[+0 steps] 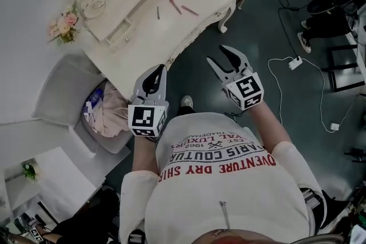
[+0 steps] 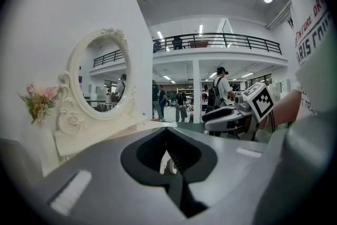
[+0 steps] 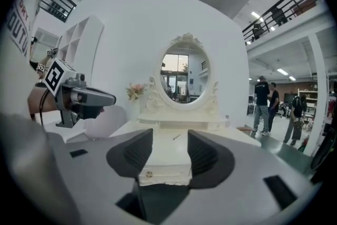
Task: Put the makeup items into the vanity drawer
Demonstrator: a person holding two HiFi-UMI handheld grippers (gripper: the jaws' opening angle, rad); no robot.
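Makeup items, three slim pinkish sticks (image 1: 175, 6), lie slantwise on the cream vanity table (image 1: 143, 37), upper centre of the head view, above both tongs: right tongs (image 1: 216, 54) released and empty, left tongs (image 1: 160, 71) clenched, about equally near

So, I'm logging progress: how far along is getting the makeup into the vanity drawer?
Done: nothing yet. Three slim makeup sticks lie on top of the cream carved vanity, and its drawer front looks closed. In hand: nothing; the left gripper is shut and empty, the right gripper open and empty, both short of the vanity. Left: open the drawer, then move all three sticks in.
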